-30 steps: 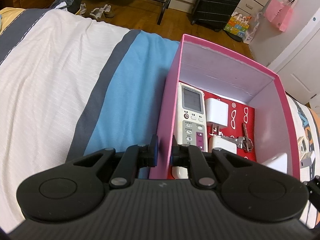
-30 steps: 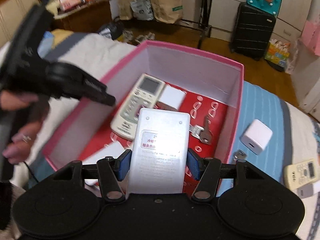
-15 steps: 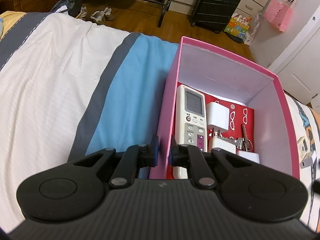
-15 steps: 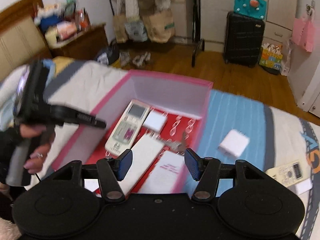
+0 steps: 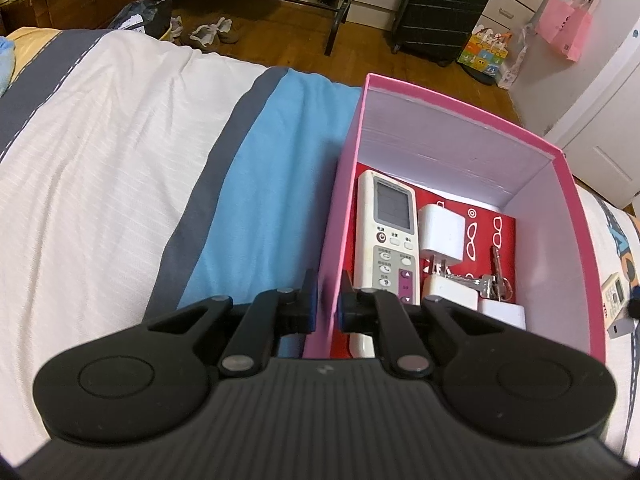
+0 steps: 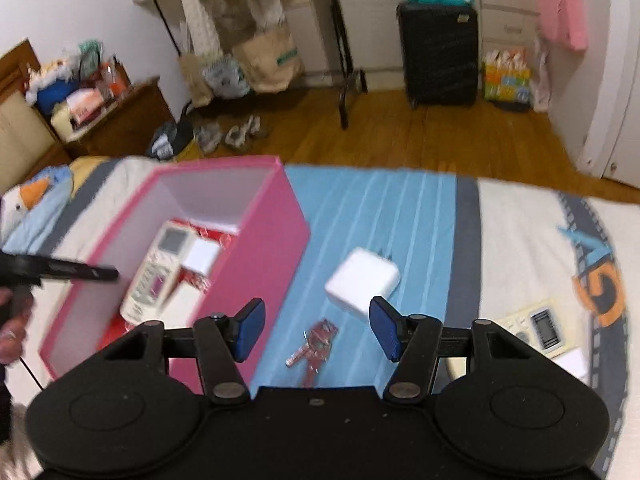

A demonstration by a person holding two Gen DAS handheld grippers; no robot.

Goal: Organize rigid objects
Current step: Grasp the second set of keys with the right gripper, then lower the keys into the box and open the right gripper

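Note:
A pink box [image 5: 464,120] stands on the bed and holds a white remote [image 5: 387,236], white chargers [image 5: 442,233] and keys [image 5: 494,280]. My left gripper [image 5: 326,304] is shut on the box's left wall. My right gripper [image 6: 316,330] is open and empty above the blue stripe, to the right of the box [image 6: 256,264]. A white charger [image 6: 362,282] and a red key set [image 6: 314,346] lie on the bed between its fingers. A small remote [image 6: 538,330] lies at the right.
The striped bed cover [image 5: 120,184] spreads to the left of the box. Beyond the bed edge are a wooden floor, a black suitcase [image 6: 438,54], a rack with bags [image 6: 256,52] and a wooden cabinet [image 6: 116,120].
My right gripper let go of the flat white device into the box, opened, and swung right over the bed. My left gripper kept its hold on the box wall.

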